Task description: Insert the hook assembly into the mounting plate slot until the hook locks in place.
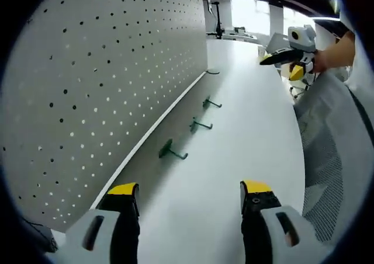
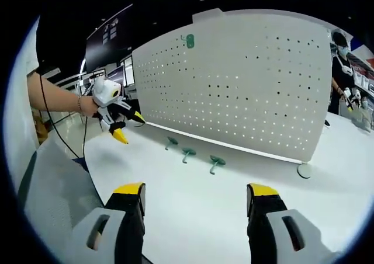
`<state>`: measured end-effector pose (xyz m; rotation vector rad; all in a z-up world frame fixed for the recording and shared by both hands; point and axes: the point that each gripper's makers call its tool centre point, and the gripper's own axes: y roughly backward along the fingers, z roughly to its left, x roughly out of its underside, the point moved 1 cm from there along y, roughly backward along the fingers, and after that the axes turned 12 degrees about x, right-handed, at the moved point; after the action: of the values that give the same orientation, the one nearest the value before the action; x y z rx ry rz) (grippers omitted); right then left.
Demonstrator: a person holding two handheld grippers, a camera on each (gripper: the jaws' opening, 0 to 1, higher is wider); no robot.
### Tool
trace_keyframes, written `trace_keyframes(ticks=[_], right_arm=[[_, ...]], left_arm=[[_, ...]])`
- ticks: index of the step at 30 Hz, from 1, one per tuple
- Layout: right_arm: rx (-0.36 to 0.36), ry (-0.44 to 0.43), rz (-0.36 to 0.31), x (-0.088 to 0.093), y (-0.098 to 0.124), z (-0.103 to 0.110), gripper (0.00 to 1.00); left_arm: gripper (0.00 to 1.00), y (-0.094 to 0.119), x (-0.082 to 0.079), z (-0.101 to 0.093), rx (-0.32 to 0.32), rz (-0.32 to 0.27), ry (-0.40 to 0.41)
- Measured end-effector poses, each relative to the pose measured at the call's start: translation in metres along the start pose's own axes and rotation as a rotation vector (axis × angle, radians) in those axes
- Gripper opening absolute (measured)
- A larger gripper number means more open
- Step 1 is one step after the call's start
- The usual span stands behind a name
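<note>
Pegboard [image 2: 245, 83] stands upright on white table [image 2: 193, 211].

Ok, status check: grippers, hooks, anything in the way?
Left gripper open, empty. Right gripper open, empty. Three green hooks lying on the table by the pegboard; one hook already mounted. Nothing in the way.

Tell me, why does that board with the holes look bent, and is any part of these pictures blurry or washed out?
In the right gripper view the fisheye lens bows the pegboard into a curve; the green hooks on the table look sharp. In the left gripper view the pegboard stretches away steeply, the far windows are blown out white, and the table is evenly lit with soft shadows.
</note>
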<state>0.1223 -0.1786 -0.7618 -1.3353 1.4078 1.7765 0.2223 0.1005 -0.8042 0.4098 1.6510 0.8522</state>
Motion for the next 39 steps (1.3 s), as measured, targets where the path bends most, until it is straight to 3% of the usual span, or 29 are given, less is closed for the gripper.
trace_keyframes(ticks=[24, 39], right_arm=[[-0.01, 0.014, 0.008, 0.003, -0.001, 0.002, 0.68], [-0.018, 0.008, 0.013, 0.004, -0.002, 0.005, 0.68]], left_arm=[[0.71, -0.039, -0.007, 0.015, 0.085, 0.134, -0.128], [0.71, -0.052, -0.008, 0.027, 0.136, 0.199, -0.191]])
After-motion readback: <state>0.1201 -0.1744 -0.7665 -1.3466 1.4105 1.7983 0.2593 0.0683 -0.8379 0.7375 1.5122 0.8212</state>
